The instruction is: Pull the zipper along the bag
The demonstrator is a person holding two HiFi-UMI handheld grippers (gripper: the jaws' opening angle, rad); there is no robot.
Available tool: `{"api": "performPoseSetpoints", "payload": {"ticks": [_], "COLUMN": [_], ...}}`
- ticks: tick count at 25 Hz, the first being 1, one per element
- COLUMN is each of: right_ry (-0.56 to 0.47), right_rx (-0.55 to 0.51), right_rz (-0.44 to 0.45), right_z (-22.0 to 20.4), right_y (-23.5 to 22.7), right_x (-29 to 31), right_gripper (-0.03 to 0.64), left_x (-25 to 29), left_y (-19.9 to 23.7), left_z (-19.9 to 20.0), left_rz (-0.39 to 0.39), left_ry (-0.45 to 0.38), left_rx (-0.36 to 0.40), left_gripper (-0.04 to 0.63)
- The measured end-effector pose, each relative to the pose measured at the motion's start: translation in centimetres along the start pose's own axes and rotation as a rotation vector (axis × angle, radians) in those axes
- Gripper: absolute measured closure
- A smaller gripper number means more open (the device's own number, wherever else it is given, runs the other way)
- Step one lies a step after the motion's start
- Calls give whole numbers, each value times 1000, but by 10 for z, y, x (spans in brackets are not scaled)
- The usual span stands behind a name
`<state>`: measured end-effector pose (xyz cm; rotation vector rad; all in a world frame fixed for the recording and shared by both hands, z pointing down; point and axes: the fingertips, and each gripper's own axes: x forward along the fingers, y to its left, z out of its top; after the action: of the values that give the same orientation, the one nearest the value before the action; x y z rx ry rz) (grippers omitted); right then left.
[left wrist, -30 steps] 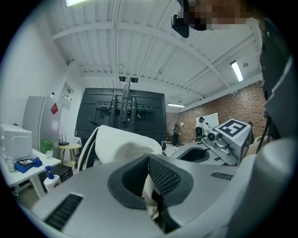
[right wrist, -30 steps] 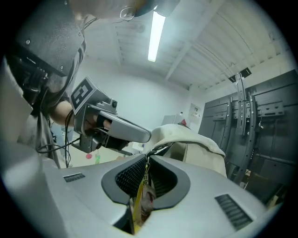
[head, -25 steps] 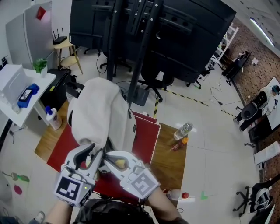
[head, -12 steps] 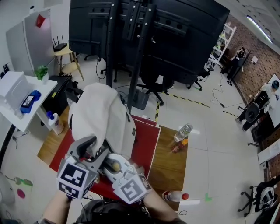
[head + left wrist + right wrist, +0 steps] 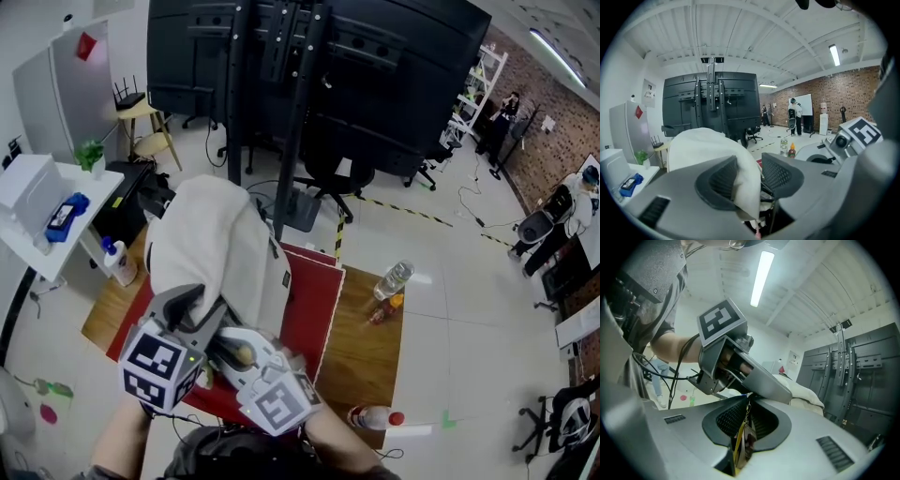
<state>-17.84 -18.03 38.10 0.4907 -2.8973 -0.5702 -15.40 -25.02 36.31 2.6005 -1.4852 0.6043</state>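
Observation:
A white fabric bag (image 5: 211, 244) stands on a red mat (image 5: 314, 300). At its near lower edge, my left gripper (image 5: 208, 319) has a fold of the bag's fabric (image 5: 747, 187) between its pads, and the cloth touches both. Its jaws have just been closing on that fold. My right gripper (image 5: 232, 352) sits just right of it, shut on the zipper pull (image 5: 743, 441), a yellow tag on a short chain. In the right gripper view, the left gripper's marker cube (image 5: 721, 319) is close in front. The zipper track itself is hidden behind the grippers.
The mat lies on a wooden table (image 5: 361, 347) with a clear bottle (image 5: 394, 278) and a sauce bottle (image 5: 384, 309) at its right edge. Another bottle (image 5: 375, 417) lies near the front. A black screen stand (image 5: 300, 94) rises behind the bag; a white side table (image 5: 37, 234) is at left.
My left gripper has shifted a little forward against the bag's near edge and re-gripped the fabric. The right gripper has stayed shut on the zipper pull, almost in place.

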Motion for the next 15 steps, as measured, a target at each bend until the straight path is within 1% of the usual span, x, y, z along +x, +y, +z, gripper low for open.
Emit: {"api": "performPoseSetpoints", "payload": {"ticks": [3, 6, 9, 11, 13, 15], "right_ry": [13, 17, 3, -23, -43, -35], "right_rx": [-16, -24, -8, 26, 64, 103], "right_rz": [-4, -15, -32, -51, -89, -135], "right_z": [-1, 0, 3, 4, 5, 7], "right_y": [1, 1, 1, -1, -5, -12], "right_x": [0, 1, 2, 1, -3, -9], "right_gripper": [561, 561, 561, 561, 561, 561], "left_x": [1, 1, -2, -5, -8, -10], "left_y": [0, 1, 1, 1, 1, 0], "left_z": [-2, 0, 7, 12, 18, 26], "left_rz": [-7, -33, -65, -76, -89, -104], "left_ry": [13, -3, -58, -100, -139, -174], "left_rx": [2, -45, -108, -141, -182, -230], "left_gripper": [422, 449, 504, 515, 520, 523]}}
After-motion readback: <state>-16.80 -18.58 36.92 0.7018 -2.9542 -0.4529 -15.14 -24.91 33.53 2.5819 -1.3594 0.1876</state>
